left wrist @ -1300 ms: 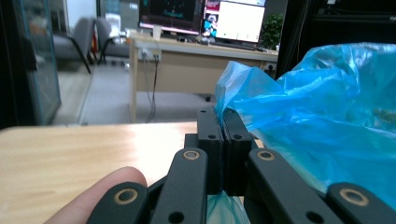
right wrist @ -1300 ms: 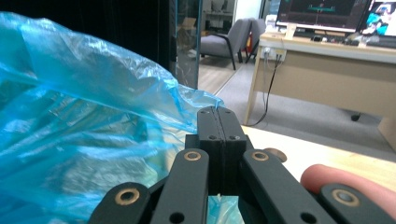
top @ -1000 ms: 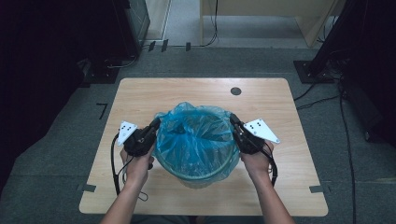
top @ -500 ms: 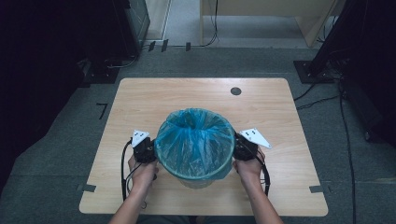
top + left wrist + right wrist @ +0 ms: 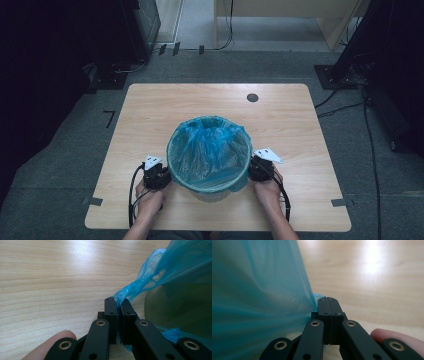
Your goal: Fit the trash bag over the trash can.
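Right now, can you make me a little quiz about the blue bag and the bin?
1. True or false: the left gripper pinches a fold of the blue bag.
2. What is the bag stretched over? A) a bin B) a chair C) a box
3. Fill in: the bin stands on a wooden ____.

Key: 1 true. 2 A. 3 table.
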Motion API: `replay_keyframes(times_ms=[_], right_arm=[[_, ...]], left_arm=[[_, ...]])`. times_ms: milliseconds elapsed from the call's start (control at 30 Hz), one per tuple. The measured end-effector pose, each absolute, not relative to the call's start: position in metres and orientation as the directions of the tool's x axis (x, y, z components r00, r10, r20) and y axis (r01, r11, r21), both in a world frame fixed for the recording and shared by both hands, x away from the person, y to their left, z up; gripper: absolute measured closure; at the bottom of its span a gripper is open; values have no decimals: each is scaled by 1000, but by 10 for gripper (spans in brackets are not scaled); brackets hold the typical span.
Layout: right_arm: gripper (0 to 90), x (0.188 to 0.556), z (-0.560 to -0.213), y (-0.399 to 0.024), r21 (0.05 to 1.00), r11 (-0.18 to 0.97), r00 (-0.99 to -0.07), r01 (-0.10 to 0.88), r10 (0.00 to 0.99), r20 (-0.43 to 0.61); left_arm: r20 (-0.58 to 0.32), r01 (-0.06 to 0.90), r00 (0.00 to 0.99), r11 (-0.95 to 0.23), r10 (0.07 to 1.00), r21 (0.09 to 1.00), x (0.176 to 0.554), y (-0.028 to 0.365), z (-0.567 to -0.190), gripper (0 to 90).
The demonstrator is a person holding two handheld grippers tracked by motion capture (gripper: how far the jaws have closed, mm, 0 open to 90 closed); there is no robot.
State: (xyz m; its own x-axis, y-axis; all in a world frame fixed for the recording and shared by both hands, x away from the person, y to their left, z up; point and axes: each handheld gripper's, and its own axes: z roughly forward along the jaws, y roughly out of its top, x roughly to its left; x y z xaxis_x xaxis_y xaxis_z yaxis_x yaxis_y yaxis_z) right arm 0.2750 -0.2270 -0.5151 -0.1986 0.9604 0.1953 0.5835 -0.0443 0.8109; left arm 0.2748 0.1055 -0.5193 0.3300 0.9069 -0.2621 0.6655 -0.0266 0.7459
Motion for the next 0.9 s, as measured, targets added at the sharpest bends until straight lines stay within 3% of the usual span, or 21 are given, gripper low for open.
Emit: replay_keyframes(times_ms=[167, 200, 267, 300, 333, 500, 900], right_arm=[[900, 276, -522, -227, 767, -30, -192, 641, 961, 198], [854, 276, -522, -228, 755, -27, -214, 656, 952, 220], [683, 273, -520, -232, 775, -35, -228, 631, 946, 228], [683, 273, -520, -232, 775, -35, -228, 631, 946, 228], [578, 268, -515, -239, 802, -49, -237, 595, 943, 233], [452, 248, -493, -258, 866, -101, -244, 489, 938, 247], [409, 181, -459, -269, 940, -116, -379, 320, 894, 240]], left_arm=[[-168, 641, 341, -98, 925, 761, 270, 99, -518, 775], [-161, 633, 346, -104, 924, 767, 269, 99, -518, 649], [-161, 574, 340, -70, 927, 816, 261, 106, -515, 548], [-161, 574, 340, -70, 927, 816, 261, 106, -515, 500], [-155, 562, 326, -60, 933, 825, 259, 110, -512, 465], [-200, 495, 298, 28, 933, 868, 246, 138, -493, 392], [-247, 428, 363, 75, 899, 901, 207, 163, -475, 363]])
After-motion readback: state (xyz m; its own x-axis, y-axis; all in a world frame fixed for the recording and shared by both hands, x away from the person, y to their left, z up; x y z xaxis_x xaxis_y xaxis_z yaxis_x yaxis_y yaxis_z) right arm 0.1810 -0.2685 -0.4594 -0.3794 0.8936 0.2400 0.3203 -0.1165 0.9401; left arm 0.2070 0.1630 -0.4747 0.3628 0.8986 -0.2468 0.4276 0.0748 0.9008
